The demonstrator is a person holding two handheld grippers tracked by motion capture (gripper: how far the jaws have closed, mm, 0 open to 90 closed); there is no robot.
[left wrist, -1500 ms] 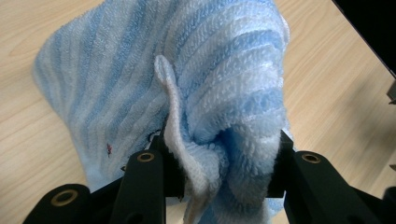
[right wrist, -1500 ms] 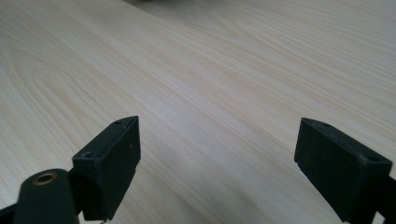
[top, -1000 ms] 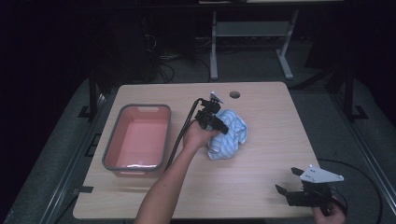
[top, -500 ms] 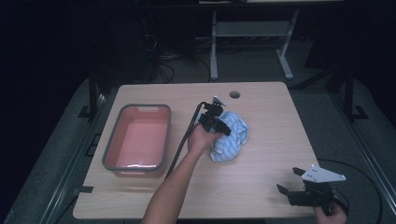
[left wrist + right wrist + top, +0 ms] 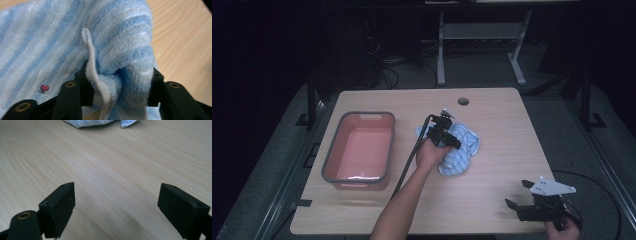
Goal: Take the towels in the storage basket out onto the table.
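Between my left gripper's (image 5: 117, 87) jaws sits a pinched fold of the blue-striped towel (image 5: 459, 147), bunched mid-table; my right gripper (image 5: 524, 197), well apart, hangs spread wide over bare wood.

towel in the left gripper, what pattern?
Light blue and white stripes on the towel, with a small pink embroidered mark; clearest in the left gripper view.

Crumpled terry towel (image 5: 120, 45): light blue and white stripes, white hem, small pink embroidered motif (image 5: 44, 88) with dark stitching. Rectangular plastic tub (image 5: 360, 148): salmon-pink interior, grey rim. Wooden table top (image 5: 497, 125): pale beige, fine grain lines. Left gripper (image 5: 118, 86) and right gripper (image 5: 116, 206): matt black jaws; light grey plate on the right one.
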